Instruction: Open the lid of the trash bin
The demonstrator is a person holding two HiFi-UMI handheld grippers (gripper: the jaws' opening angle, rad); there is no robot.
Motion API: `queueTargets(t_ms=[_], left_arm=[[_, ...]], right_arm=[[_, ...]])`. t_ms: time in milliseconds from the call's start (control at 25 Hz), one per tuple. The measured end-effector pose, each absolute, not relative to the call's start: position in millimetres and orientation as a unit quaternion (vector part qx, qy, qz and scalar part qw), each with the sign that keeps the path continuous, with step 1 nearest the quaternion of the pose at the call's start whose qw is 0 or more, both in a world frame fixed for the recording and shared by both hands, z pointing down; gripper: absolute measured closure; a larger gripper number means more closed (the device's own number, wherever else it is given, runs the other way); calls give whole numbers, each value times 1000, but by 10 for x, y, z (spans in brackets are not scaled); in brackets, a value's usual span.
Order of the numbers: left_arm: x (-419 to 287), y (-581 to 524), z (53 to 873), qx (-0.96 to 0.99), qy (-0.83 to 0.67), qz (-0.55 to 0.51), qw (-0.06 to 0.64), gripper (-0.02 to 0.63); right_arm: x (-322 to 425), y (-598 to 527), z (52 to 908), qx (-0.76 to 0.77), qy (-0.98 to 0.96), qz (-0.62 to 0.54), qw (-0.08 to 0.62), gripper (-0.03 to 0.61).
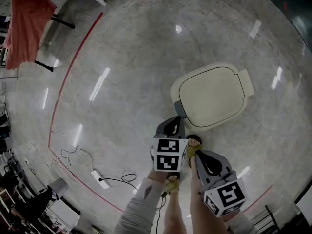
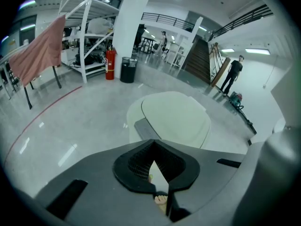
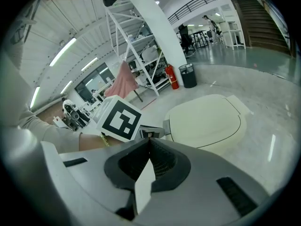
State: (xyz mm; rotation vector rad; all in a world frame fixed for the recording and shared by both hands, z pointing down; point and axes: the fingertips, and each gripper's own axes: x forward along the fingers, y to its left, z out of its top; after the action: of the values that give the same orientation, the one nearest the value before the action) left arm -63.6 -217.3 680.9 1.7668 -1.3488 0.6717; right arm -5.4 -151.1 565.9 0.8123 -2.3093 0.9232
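Observation:
A cream trash bin [image 1: 212,96] stands on the floor, its lid down flat. A grey tab [image 1: 179,109] sticks out at its near left side. My left gripper [image 1: 176,122] hovers just short of that tab, jaws shut and empty. In the left gripper view the bin [image 2: 176,117] and tab [image 2: 146,128] lie right beyond the closed left gripper [image 2: 153,144]. My right gripper [image 1: 199,155] is held lower and nearer to the person, also shut on nothing. The right gripper view shows the shut right gripper [image 3: 149,140], the bin [image 3: 207,119] ahead, and the left gripper's marker cube [image 3: 120,117].
The person's sandalled feet [image 1: 194,143] stand just in front of the bin. A power strip with cable [image 1: 100,179] lies at the lower left, inside a red floor line [image 1: 73,67]. A red cloth on a rack [image 1: 27,23] is far left. A white column [image 2: 131,27] stands beyond.

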Motion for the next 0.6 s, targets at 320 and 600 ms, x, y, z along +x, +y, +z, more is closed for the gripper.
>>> queueTargets(t_ms=[320, 600], left_arm=[[-656, -2176, 6874, 693, -527, 277, 407, 609], [-667, -2186, 6902, 688, -521, 286, 416, 607]], right_arm=[[-120, -1463, 5671, 297, -852, 347, 257, 581], [-156, -1446, 5656, 296, -852, 348, 254, 581]])
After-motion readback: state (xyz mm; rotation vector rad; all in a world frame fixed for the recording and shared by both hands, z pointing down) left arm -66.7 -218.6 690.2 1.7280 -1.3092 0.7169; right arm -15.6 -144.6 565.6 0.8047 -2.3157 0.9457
